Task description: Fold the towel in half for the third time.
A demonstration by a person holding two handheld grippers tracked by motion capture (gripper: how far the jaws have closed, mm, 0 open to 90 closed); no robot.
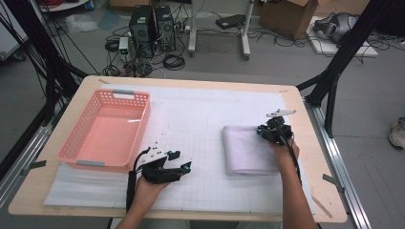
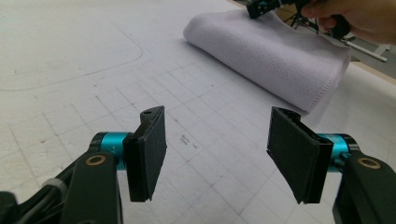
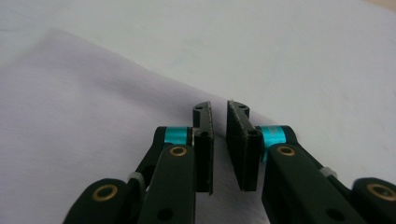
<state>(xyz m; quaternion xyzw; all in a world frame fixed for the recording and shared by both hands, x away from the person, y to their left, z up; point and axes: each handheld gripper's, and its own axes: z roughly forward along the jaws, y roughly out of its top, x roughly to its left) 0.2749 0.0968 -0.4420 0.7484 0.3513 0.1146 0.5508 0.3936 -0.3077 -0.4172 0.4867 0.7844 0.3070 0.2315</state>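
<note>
Towel (image 1: 248,150) lies folded near the worktop's right edge; right tongs (image 3: 219,116), nearly shut, hover empty over its far corner, left tongs (image 2: 217,154) wide, empty. Pinch every layer.

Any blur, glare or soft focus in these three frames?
High view: even light, sharp, small glint inside the pink basket. Left gripper view: pads crisp, the folded towel slightly soft. Right gripper view: close pads of the right hand-held gripper sharp, the towel and table behind washed out, featureless.

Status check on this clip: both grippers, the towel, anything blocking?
Left gripper open, idle on mat. Right gripper nearly shut over folded towel, nothing visibly pinched. Pink basket empty; path clear.
</note>
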